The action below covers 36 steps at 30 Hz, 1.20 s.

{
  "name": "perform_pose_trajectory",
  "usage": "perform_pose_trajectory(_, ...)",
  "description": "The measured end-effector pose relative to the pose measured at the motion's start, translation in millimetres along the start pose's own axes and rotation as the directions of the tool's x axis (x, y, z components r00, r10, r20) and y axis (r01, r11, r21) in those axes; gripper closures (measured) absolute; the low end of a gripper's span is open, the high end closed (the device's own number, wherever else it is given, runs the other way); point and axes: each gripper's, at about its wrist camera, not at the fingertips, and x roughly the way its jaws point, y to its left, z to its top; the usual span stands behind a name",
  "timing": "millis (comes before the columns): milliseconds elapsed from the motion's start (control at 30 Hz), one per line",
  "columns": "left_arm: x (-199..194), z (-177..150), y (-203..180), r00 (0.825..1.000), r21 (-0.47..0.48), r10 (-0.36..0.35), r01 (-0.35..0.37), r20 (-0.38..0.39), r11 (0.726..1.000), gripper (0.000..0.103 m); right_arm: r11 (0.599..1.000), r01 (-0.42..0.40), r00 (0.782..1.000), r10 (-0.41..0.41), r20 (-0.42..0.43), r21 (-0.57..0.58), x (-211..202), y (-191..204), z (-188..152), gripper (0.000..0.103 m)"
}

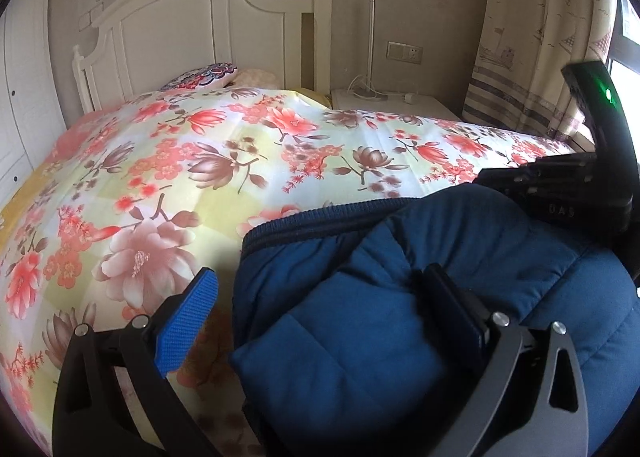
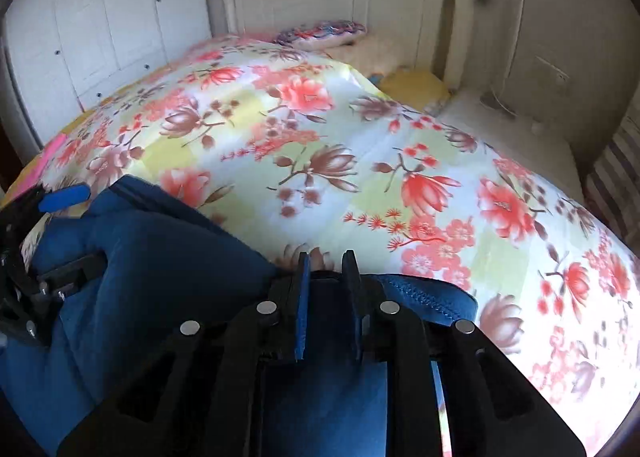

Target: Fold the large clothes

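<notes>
Now we see white wardrobe (image 2: 100,17) far left, floral bedspread (image 1: 240,161) across bed, white headboard (image 1: 208,25) behind. Our left gripper (image 1: 320,305) spread wide, blue pad (image 1: 188,317) over bedspread, other finger pressed into navy padded jacket (image 1: 400,277) (fabric between fingers, not pinched). Jacket bunched at near edge of bed. Our right gripper (image 2: 326,297) clenched on jacket edge near zipper (image 2: 420,293). Nightstand (image 1: 392,105), curtain (image 1: 532,37) right.
</notes>
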Motion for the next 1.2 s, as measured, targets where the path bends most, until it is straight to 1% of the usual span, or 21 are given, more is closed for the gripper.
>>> perform_pose_trajectory(67, 0, 0, -1, 1.000, 0.005, 0.003, -0.003, 0.001, 1.000, 0.002, 0.998, 0.057, 0.998, -0.057, 0.026, 0.004, -17, 5, 12, 0.083)
perform_pose_trajectory(167, -1, 0, -2, 1.000, 0.006, 0.005, -0.005, 0.002, 1.000, 0.002, 1.000, 0.011, 0.991, -0.014, 0.130, 0.024, -47, 15, 20, 0.083)
perform_pose_trajectory(200, -1, 0, -1, 1.000, 0.005, 0.004, -0.004, 0.003, 1.000, 0.002, 1.000, 0.004, 0.991, -0.004, 0.136, -0.001, -50, 21, 21, 0.083)
perform_pose_trajectory(233, -1, 0, -1, 1.000, 0.005, 0.004, -0.004, 0.003, 1.000, 0.002, 0.999, 0.008, 0.994, -0.004, 0.110, -0.038, -46, 28, 20, 0.083)
perform_pose_trajectory(267, 0, 0, -1, 1.000, 0.006, 0.004, -0.004, 0.002, 1.000, 0.002, 0.997, 0.007, 1.000, -0.007, 0.011, -0.073, -27, 34, 15, 0.083)
perform_pose_trajectory(300, -1, 0, -1, 1.000, 0.006, 0.003, -0.003, 0.004, 1.000, 0.002, 0.995, 0.004, 0.996, -0.013, -0.084, -0.100, -8, 39, 7, 0.083)
perform_pose_trajectory(367, 0, -1, -1, 1.000, 0.006, 0.004, -0.004, 0.000, 1.000, 0.002, 0.992, 0.025, 0.996, -0.035, -0.078, -0.127, -2, 44, 0, 0.083)
perform_pose_trajectory(433, -1, -1, 0, 1.000, 0.004, 0.004, -0.004, -0.002, 1.000, 0.002, 0.994, 0.041, 0.997, -0.047, -0.058, -0.102, -16, 43, 2, 0.083)
perform_pose_trajectory(500, 0, -1, 0, 1.000, 0.004, 0.002, -0.002, -0.006, 1.000, 0.002, 0.996, 0.043, 0.999, -0.044, -0.009, -0.075, -38, 45, -1, 0.083)
perform_pose_trajectory(600, -1, -2, 0, 1.000, 0.002, 0.000, 0.000, -0.005, 1.000, 0.002, 0.999, 0.002, 0.996, 0.003, 0.089, -0.054, -75, 54, -21, 0.081)
perform_pose_trajectory(633, -1, -2, 0, 1.000, 0.001, -0.001, 0.001, -0.006, 1.000, 0.002, 0.998, -0.014, 0.995, 0.020, 0.099, -0.064, -82, 59, -29, 0.076)
perform_pose_trajectory(667, -1, -1, 0, 1.000, 0.002, -0.001, 0.001, -0.007, 1.000, 0.002, 0.995, -0.039, 0.997, 0.044, 0.061, -0.087, -80, 67, -42, 0.072)
perform_pose_trajectory(700, -1, -2, 0, 1.000, 0.002, -0.002, 0.002, -0.007, 1.000, 0.002, 0.993, -0.029, 0.999, 0.033, 0.031, -0.112, -77, 73, -52, 0.071)
perform_pose_trajectory(733, 0, -2, -1, 1.000, 0.004, -0.006, 0.006, -0.011, 1.000, 0.002, 0.990, 0.010, 0.998, -0.002, 0.058, -0.137, -79, 78, -61, 0.071)
perform_pose_trajectory(833, -3, -3, -2, 1.000, 0.013, 0.014, -0.014, -0.010, 1.000, 0.002, 0.997, 0.030, 0.995, -0.023, 0.095, -0.071, -105, 80, -70, 0.071)
perform_pose_trajectory(867, -2, -3, -2, 1.000, 0.012, 0.016, -0.016, -0.010, 1.000, 0.002, 0.999, 0.009, 0.993, -0.003, 0.121, -0.050, -120, 86, -74, 0.071)
perform_pose_trajectory(933, -2, -3, -2, 1.000, 0.010, 0.014, -0.014, -0.008, 1.000, 0.002, 0.995, -0.040, 0.983, 0.055, 0.174, -0.088, -141, 105, -87, 0.070)
perform_pose_trajectory(1000, -4, -2, -2, 1.000, 0.008, 0.018, -0.018, -0.002, 1.000, 0.002, 0.978, -0.057, 0.988, 0.085, 0.133, -0.199, -142, 135, -110, 0.056)
perform_pose_trajectory(1033, -5, -2, -2, 1.000, 0.010, 0.020, -0.020, 0.000, 1.000, 0.002, 0.975, -0.005, 0.986, 0.043, 0.163, -0.222, -143, 146, -124, 0.056)
perform_pose_trajectory(1100, -8, -3, -5, 0.999, 0.024, 0.038, -0.038, 0.003, 0.999, 0.002, 0.977, 0.006, 0.981, 0.035, 0.191, -0.212, -148, 149, -139, 0.056)
perform_pose_trajectory(1200, -24, -4, -5, 0.994, 0.028, 0.105, -0.106, 0.022, 0.994, 0.002, 0.983, -0.047, 0.979, 0.081, 0.188, -0.179, -169, 140, -147, 0.056)
